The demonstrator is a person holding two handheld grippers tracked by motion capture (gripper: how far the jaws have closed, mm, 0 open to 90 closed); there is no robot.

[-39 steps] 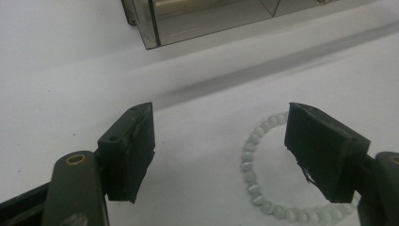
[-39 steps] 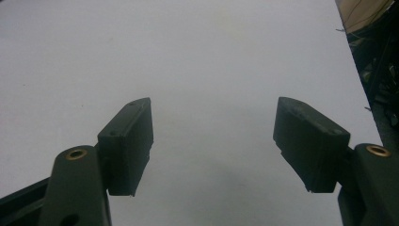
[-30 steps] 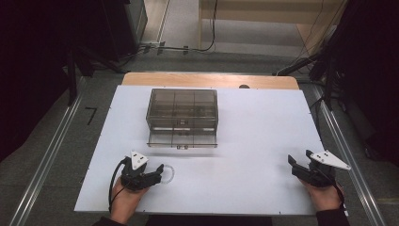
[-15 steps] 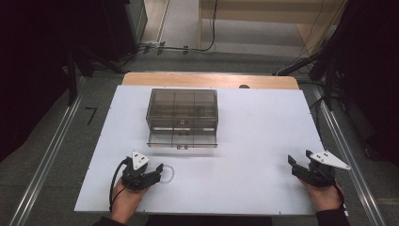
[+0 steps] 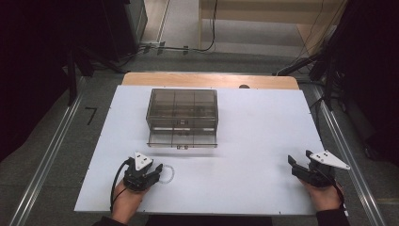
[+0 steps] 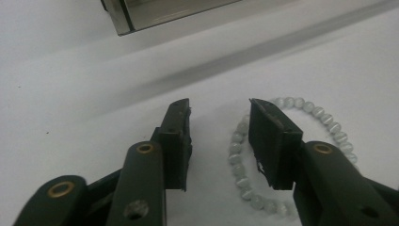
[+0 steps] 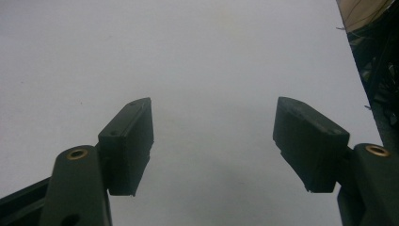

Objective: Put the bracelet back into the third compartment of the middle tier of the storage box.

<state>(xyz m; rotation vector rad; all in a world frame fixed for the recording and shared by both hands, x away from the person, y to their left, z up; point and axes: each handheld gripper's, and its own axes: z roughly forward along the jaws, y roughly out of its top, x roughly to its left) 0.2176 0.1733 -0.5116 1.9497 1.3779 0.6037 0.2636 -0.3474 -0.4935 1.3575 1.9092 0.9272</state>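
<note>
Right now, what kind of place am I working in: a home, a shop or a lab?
Most likely a lab or recording workspace. A white table carries a smoky clear compartment box and a pale bead bracelet, metal rails run along both sides, and cables cross the floor behind.

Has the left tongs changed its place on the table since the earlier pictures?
No. The left tongs stays at the same spot below the box, over the bracelet; only its jaws have been closing.

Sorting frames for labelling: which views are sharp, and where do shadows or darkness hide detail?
High view: white table evenly lit, surroundings dark. Left gripper view: bead bracelet sharp, clear box soft, with a shadow band below it. Right gripper view: right tool crisp, faint shadow beneath it.
</note>
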